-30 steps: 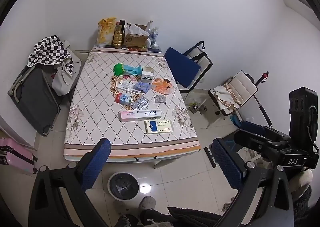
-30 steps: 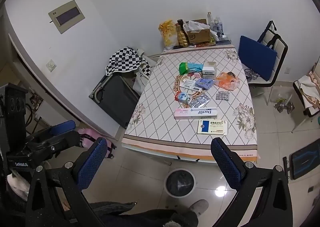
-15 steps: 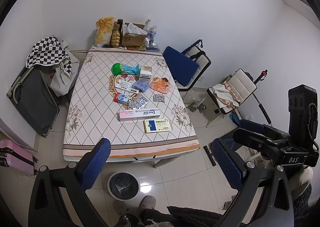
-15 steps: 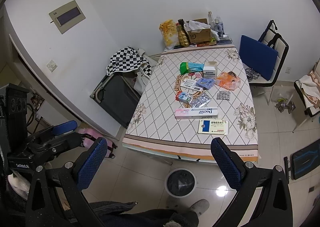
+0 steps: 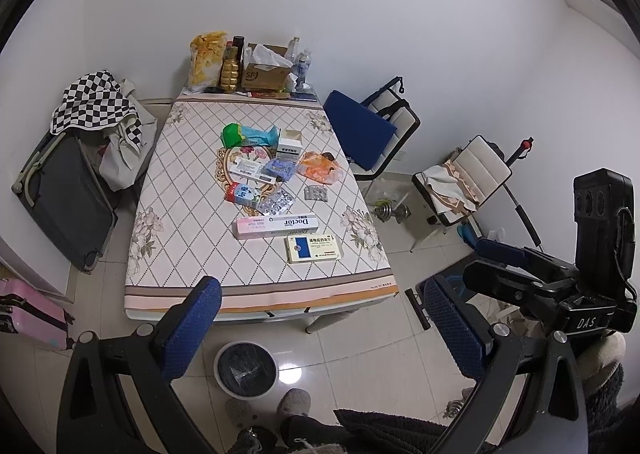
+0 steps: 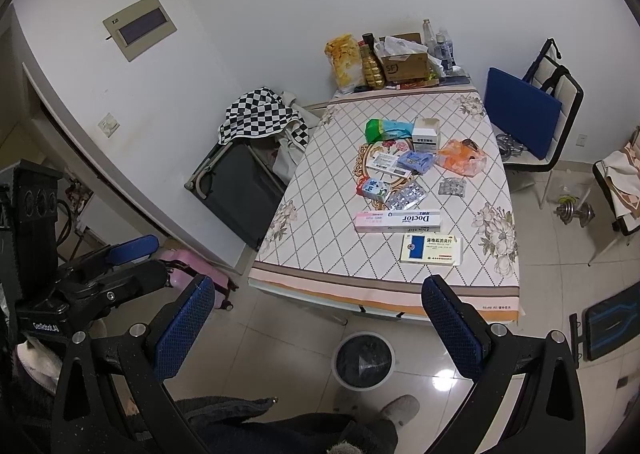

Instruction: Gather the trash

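Both claws, left claw (image 5: 320, 328) and right claw (image 6: 316, 326), hang released, well short of the medicine boxes (image 5: 277, 227) on the counter (image 5: 180, 254).

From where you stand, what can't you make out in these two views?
- Trash bin contents: dark liner, both views.
- Small print on the yellow medicine box: too small.
- Cardboard box contents: covered by white paper.
- Table underside: hidden by its cloth.
- Blister packs: pill count unclear.
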The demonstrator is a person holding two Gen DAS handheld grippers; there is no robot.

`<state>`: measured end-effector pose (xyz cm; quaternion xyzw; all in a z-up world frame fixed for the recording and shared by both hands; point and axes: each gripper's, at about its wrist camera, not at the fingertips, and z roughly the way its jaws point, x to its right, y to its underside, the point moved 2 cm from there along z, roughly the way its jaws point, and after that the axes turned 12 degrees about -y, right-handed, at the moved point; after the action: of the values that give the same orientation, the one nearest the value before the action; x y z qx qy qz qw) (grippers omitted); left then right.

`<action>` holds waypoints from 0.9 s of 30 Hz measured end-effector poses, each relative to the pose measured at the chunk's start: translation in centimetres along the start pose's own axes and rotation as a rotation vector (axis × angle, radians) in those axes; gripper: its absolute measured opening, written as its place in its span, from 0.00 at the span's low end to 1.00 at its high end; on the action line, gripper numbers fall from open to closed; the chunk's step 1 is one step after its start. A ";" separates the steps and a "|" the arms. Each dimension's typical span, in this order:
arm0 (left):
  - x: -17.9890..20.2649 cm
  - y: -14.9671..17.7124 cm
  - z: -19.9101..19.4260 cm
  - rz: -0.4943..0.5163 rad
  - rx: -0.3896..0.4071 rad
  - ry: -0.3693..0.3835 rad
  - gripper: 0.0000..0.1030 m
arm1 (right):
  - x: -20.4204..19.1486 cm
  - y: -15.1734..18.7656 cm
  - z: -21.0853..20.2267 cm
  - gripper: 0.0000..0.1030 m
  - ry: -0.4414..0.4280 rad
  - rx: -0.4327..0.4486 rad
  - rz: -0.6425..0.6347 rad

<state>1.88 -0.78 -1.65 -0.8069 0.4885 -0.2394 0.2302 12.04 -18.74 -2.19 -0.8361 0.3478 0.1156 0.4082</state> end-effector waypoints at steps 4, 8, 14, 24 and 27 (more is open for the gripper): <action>0.0 0.0 -0.1 0.001 0.000 0.001 1.00 | 0.0 0.1 0.0 1.00 0.001 0.001 0.001; 0.0 0.0 0.1 0.001 0.000 0.002 1.00 | 0.1 0.0 -0.1 1.00 0.000 -0.001 0.004; 0.1 -0.1 0.1 0.000 0.001 0.002 1.00 | 0.0 0.0 -0.3 1.00 -0.001 -0.003 0.005; 0.2 -0.1 0.1 0.000 -0.001 0.002 1.00 | 0.1 0.0 -0.3 1.00 0.000 -0.002 0.003; 0.1 -0.1 0.1 0.000 0.000 0.003 1.00 | 0.0 0.0 -0.3 1.00 0.001 -0.003 -0.001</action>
<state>2.03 -0.84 -1.65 -0.8066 0.4886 -0.2406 0.2297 12.02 -18.98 -1.99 -0.8368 0.3477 0.1156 0.4068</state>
